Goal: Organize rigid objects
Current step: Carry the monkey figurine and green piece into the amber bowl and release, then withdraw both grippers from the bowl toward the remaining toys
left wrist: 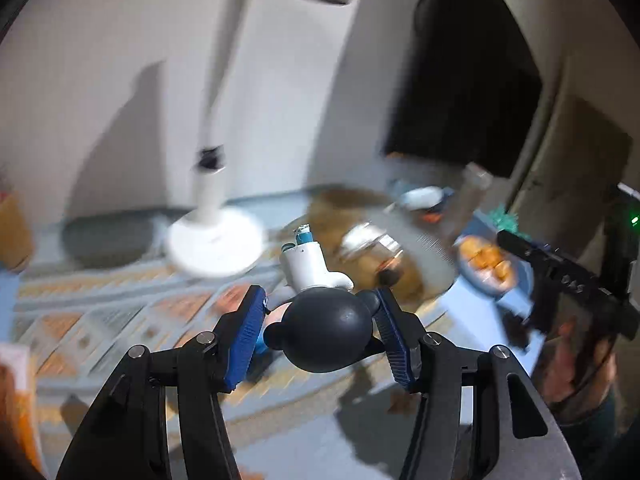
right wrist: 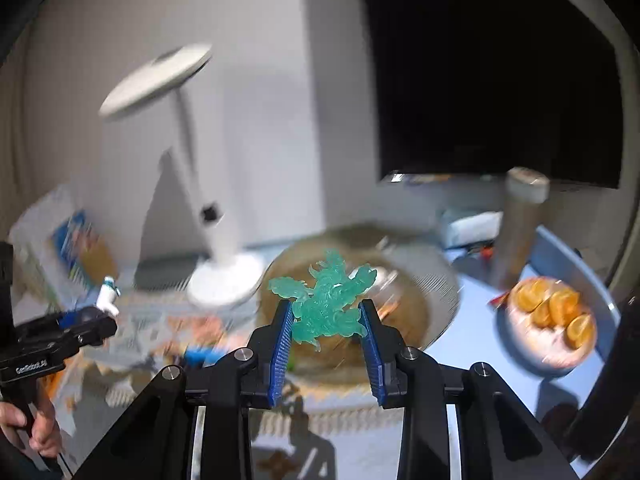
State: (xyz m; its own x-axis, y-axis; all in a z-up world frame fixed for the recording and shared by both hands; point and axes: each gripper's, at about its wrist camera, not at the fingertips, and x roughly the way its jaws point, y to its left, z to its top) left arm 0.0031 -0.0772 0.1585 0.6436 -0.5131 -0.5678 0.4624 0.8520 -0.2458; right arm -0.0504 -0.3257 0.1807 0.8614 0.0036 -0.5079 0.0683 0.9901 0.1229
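Toy figure, black-headed with a white body, sits clamped in the left gripper, raised and angled down over the patterned mat. Right gripper pinches a translucent green figurine above the basket; lamp and orange bowl stand nearby.

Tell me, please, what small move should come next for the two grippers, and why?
Probably carry both toys toward the round woven basket and lower them in. The left gripper is shut on a black-and-white figurine, and the right gripper is shut on a translucent green figure. Both are lifted clear of the patterned cloth, and the basket lies just ahead.
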